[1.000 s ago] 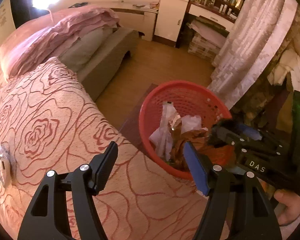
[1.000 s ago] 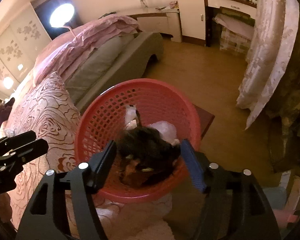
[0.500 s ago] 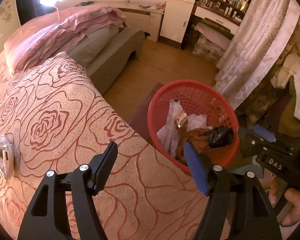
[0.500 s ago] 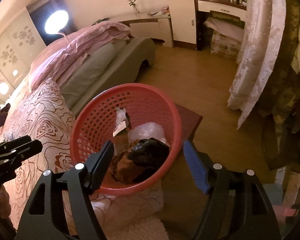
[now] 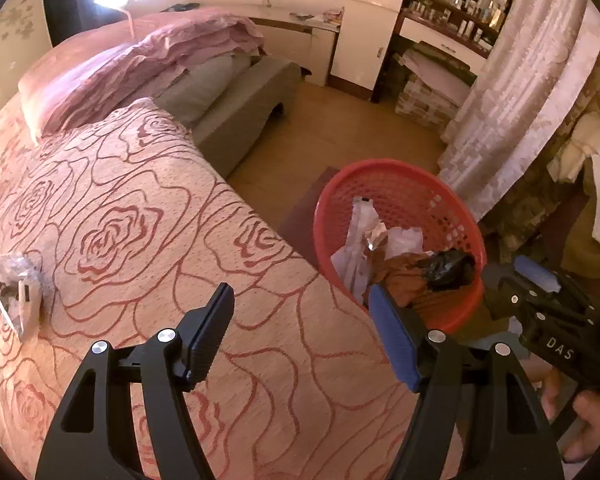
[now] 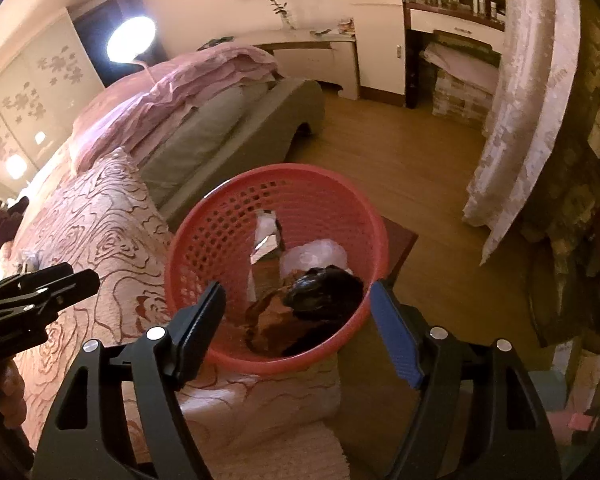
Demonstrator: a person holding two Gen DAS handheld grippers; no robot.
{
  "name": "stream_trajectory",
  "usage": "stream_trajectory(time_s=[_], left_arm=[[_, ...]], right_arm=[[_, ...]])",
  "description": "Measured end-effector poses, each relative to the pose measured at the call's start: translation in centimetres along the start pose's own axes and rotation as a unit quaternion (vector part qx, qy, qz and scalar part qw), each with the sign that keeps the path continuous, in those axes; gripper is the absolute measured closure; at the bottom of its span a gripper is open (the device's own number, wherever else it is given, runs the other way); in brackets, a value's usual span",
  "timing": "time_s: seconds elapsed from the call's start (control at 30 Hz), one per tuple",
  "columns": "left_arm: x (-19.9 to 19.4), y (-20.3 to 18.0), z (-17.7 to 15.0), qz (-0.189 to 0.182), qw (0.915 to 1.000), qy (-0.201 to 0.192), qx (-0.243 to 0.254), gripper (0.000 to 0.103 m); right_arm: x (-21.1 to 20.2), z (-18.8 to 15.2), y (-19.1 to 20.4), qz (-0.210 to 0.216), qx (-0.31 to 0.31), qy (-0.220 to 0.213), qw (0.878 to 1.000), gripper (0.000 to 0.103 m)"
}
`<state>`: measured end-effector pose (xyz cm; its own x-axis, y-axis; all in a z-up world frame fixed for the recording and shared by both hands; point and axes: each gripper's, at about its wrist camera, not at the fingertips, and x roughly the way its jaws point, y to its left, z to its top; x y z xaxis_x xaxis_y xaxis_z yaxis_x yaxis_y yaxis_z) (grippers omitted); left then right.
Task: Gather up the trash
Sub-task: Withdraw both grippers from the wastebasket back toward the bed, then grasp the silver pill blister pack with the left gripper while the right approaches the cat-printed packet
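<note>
Black trash wad [image 6: 324, 292] in red basket [image 6: 220, 232], between wide right claw [image 6: 298, 328] fingers.

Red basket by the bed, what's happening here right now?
Trash is being collected into the red basket, which holds white wrappers, brown paper and a crumpled black bag. The right hand-held gripper hovers open and empty over the basket. The left hand-held gripper is open above the bedspread, where a clear plastic wrapper lies uncollected.
</note>
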<state>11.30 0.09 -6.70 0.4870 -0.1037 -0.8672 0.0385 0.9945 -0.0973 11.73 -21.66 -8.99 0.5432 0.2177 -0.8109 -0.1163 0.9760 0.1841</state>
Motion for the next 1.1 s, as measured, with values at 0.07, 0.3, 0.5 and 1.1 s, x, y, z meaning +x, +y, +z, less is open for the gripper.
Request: stream_trajectory(time_s=[0.07,0.3,0.5,1.1], left_arm=[[-0.2,0.4,-0.4,0.001,1.0000,0.001,-0.006,0.036],[-0.7,1.9,-1.8,0.017,0.9996,0.001,-0.021,0.035],[-1.3,3.3,-2.9,0.031,0.9988,0.003,-0.038,0.035],[-5.9,10.2,-6.9,0.061,0.9911,-0.014,-0.117,0.035]], right_arm=[[0.0,-0.2,0.3,0.001,-0.003,0.001,1.000,0.029],[0.3,-0.6,1.6,0.011,-0.017,0.009,1.000,0.029],[0.7,-0.9,3.3,0.023,-0.032,0.018,0.999,0.029],[1.3,-2.1,9.8,0.083,-0.106,0.033,0.990,0.029]])
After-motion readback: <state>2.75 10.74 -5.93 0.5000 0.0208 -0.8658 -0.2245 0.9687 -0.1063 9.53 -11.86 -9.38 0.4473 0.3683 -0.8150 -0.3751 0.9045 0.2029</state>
